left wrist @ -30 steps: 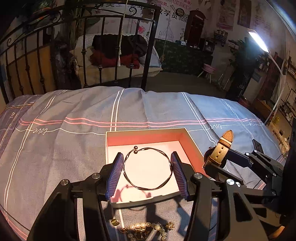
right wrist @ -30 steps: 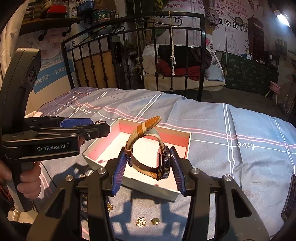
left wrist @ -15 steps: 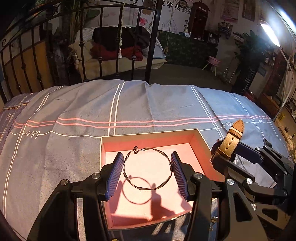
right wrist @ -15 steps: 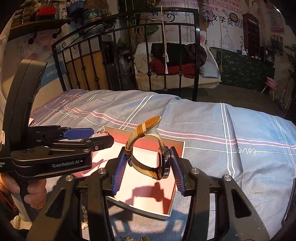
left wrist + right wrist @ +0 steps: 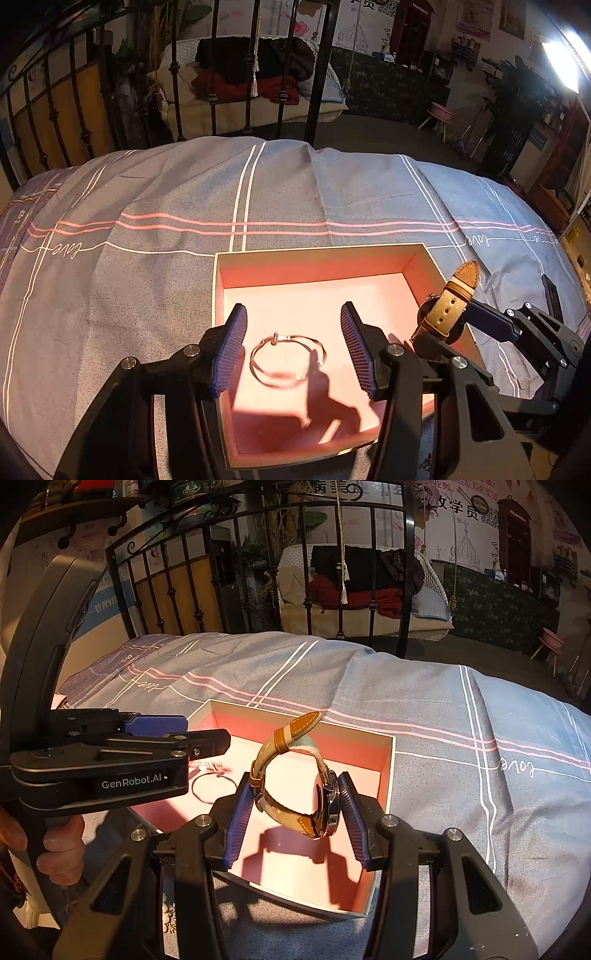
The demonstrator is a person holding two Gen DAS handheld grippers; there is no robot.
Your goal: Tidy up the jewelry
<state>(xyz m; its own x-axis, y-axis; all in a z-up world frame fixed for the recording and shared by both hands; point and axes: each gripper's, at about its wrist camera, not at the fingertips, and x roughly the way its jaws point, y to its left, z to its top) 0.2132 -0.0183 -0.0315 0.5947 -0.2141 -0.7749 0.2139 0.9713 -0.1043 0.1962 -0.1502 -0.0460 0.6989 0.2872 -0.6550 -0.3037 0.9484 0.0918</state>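
On a bed covered by a grey-blue sheet [image 5: 155, 302] with pink and white stripes, an open box [image 5: 421, 258] with a pink lining is set; its walls are cream outside and salmon inside. A thin wire bracelet [image 5: 288, 360] is seen lying flat on the box floor, and in the right wrist view it [image 5: 212, 782] is partly hidden behind the left tool. The left gripper [image 5: 293, 347] is held above the near part of the box with its blue ribbed fingers [image 5: 231, 350] spread wide; the bracelet lies between them but is touched by neither, so nothing is grasped. The right gripper [image 5: 293, 823] is held over the box as well, its fingers [image 5: 240, 823] closed against a watch [image 5: 327, 810] with a tan leather strap; the case is pressed by the right-hand pad and the strap by the left-hand pad, while the free strap end arches upward; the watch appears to be lifted clear of the box floor, though contact cannot be ruled out from this angle. In the left wrist view the strap [image 5: 452, 299] is seen standing up at the right wall of the box. A black iron bed rail [image 5: 406, 576] is seen at the far edge of the bed; a hand [image 5: 61, 849] is wrapped around the handle of the left tool.
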